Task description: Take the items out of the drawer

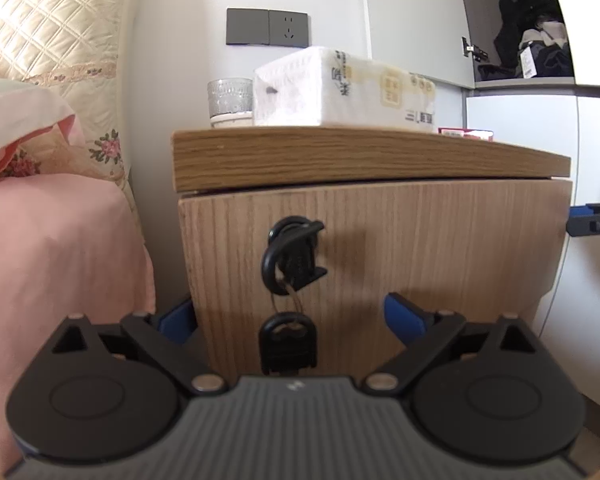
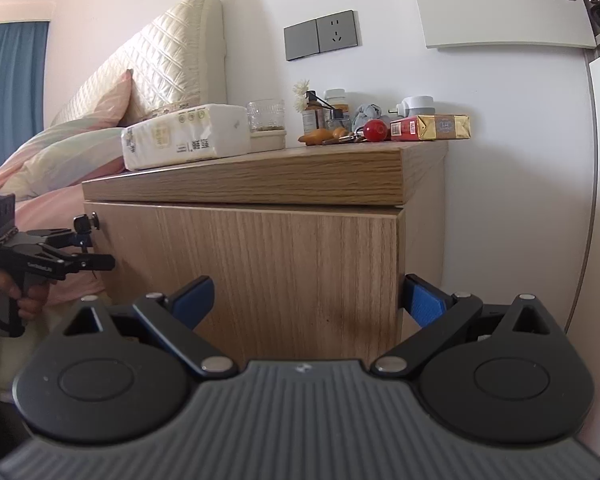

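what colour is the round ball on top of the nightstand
Red; the ball shows best in the right wrist view.

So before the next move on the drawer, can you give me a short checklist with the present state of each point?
1. Wooden drawer front is closed: ok, nothing taken out yet.
2. Black key in the lock, with a second black key hanging: ok, present; locked or unlocked, cannot tell.
3. Left gripper open, fingers either side of the hanging key: ok.
4. Right gripper open, blue right finger at the drawer's right edge: ok; touching or not, cannot tell.
5. White tissue pack and ribbed clear glass sit back from the nightstand's edge: ok.
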A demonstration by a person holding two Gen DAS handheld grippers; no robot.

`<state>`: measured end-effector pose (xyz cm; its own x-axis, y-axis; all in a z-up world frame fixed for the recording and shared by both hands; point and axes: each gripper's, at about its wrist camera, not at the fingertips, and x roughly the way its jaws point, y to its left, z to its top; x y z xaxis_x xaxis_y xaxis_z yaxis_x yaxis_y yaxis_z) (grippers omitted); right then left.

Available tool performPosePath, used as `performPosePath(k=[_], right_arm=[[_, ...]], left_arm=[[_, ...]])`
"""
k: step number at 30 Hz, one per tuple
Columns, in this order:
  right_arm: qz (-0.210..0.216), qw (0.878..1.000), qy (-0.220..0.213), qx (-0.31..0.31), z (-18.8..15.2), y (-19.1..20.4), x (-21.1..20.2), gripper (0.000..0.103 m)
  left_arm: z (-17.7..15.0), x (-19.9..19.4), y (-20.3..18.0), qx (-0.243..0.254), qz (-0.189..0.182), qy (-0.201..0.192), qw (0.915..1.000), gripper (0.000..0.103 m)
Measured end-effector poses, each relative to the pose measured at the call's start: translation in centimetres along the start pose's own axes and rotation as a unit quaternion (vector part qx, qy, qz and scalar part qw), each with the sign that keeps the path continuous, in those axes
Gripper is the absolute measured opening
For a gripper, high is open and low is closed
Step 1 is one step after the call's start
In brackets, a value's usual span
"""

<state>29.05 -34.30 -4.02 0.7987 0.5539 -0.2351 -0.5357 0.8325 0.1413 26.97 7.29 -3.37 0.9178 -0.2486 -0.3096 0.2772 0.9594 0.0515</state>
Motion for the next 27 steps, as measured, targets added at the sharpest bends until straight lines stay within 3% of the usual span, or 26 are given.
performPosePath(k=[27], right_arm=[[0.062,0.996,0.043,-0.045,-1.1,4.1,-8.1,0.103]], left_arm=[[-3.1,-9.2,-3.2,0.012,-0.019,-0.017,0.9996,0.098]])
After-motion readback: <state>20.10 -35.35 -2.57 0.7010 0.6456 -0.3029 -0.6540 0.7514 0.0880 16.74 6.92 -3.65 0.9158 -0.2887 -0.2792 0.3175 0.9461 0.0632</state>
